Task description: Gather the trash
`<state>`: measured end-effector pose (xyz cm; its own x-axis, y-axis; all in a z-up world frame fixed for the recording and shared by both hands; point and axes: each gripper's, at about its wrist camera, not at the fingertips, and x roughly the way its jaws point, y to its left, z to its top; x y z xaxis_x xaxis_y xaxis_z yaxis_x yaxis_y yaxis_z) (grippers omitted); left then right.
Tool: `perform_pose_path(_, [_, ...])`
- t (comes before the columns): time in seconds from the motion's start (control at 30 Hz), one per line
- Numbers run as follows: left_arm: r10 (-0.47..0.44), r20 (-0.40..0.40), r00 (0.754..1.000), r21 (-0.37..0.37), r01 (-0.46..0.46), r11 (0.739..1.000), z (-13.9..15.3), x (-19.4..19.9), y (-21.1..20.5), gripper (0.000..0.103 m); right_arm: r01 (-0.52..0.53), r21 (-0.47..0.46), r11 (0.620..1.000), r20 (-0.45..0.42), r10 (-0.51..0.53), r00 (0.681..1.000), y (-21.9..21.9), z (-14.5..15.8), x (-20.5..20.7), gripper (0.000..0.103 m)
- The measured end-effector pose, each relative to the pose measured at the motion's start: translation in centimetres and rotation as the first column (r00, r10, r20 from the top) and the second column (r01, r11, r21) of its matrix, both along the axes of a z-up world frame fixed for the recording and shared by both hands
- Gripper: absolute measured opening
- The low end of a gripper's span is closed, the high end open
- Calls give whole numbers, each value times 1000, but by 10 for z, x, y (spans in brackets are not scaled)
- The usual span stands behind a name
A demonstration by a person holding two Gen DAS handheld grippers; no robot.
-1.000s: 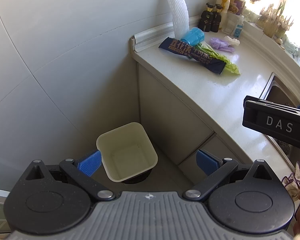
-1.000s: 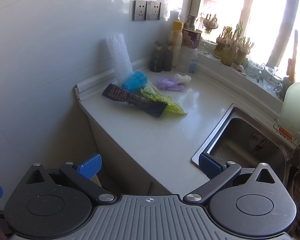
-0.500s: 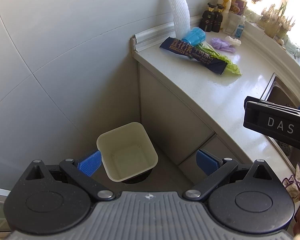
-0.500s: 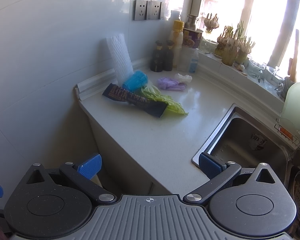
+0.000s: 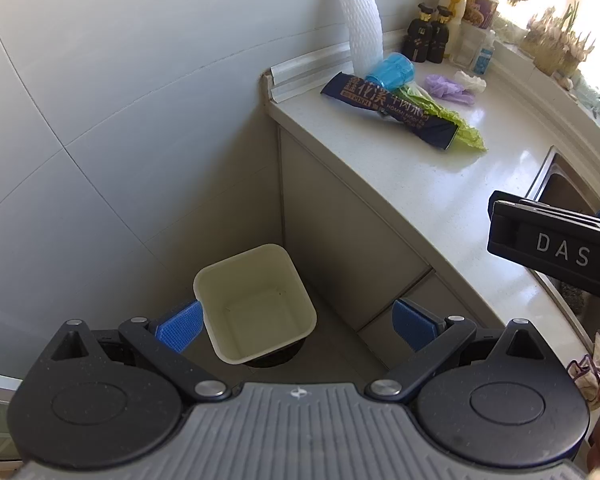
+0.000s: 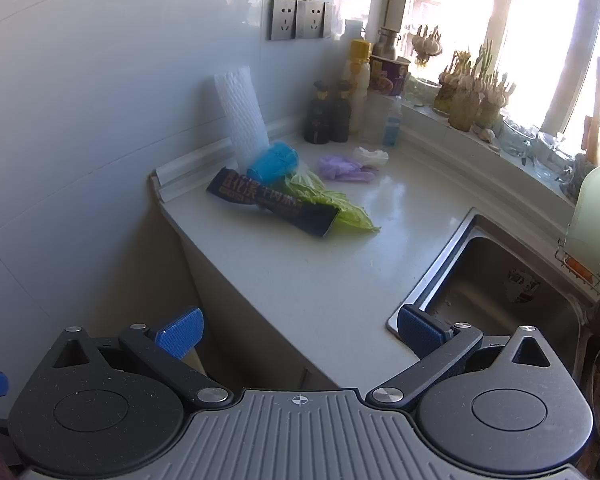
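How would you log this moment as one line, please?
stage: pre-grasp | left claw: open | right claw: open | wrapper: on counter | bin: empty

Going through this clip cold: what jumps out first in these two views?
A heap of litter at the far corner of the counter: a dark wrapper lying over a green leaf, a blue cup on its side behind them. Below the counter's end, an open cream bin stands on the floor. Both grippers are open and hold nothing.

Countertop (image 6: 340, 272) with wrapper (image 6: 274, 202), lettuce (image 6: 340, 208)
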<state>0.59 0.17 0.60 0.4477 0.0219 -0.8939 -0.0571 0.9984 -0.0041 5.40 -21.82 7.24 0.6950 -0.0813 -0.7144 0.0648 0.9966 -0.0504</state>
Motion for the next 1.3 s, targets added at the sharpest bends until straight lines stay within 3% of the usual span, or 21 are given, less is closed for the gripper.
perform_pose_path(0.53, [20, -13, 1000, 2, -20, 1000, -10, 22, -14, 101, -11, 36, 999, 2, 11, 1000, -30, -14, 19, 103])
perform_pose_path(0.7, [11, 32, 999, -2, -11, 1000, -15, 36, -20, 101, -33, 59, 998, 37, 31, 999, -41, -20, 32, 103])
perform_pose_path(0.8, [-23, 57, 998, -30, 24, 999, -23, 53, -20, 101, -65, 99, 993, 75, 58, 996, -56, -29, 48, 103])
perform_pose_path(1.0, [-68, 121, 990, 16, 67, 998, -39, 96, -32, 94, -91, 112, 990, 94, 81, 992, -83, -47, 91, 103])
perform_pose_path(1.17, [-61, 147, 987, 1, 61, 998, -49, 129, -40, 92, -125, 103, 987, 116, 113, 987, -96, -62, 127, 103])
perform_pose_path(1.3, [-54, 169, 984, -23, 59, 998, -57, 157, -49, 88, -140, 177, 974, 118, 121, 986, -113, -75, 163, 103])
